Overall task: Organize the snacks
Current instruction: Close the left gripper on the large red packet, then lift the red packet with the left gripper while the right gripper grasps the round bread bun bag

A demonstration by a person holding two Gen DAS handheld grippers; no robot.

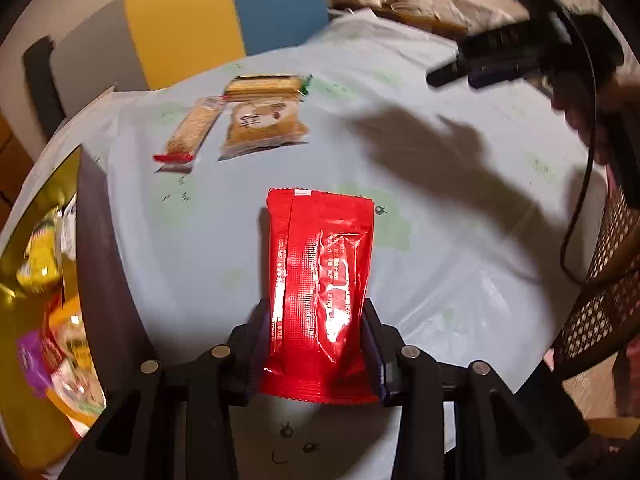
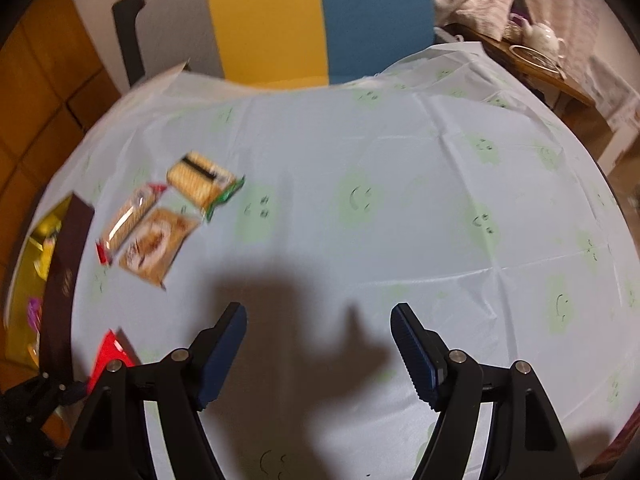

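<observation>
A glossy red snack packet [image 1: 320,280] stands between the fingers of my left gripper [image 1: 315,308], whose pads press on its two long sides just above the cloth. Its corner shows at the lower left of the right wrist view [image 2: 108,356]. Three more snacks lie together at the far left of the table: a cracker packet [image 1: 264,86] [image 2: 204,182], a slim biscuit bar [image 1: 192,128] [image 2: 128,216] and a brown packet [image 1: 264,124] [image 2: 156,244]. My right gripper [image 2: 319,312] [image 1: 480,64] hovers open over bare cloth with nothing between its fingers.
A dark-walled box [image 1: 100,240] [image 2: 64,264] with a gold inside holds several snacks at the table's left edge. The table wears a pale blue cloth [image 2: 400,160] with green smiley prints. A woven-back chair [image 1: 600,300] stands at the right; a side table with a teapot [image 2: 544,36] lies beyond.
</observation>
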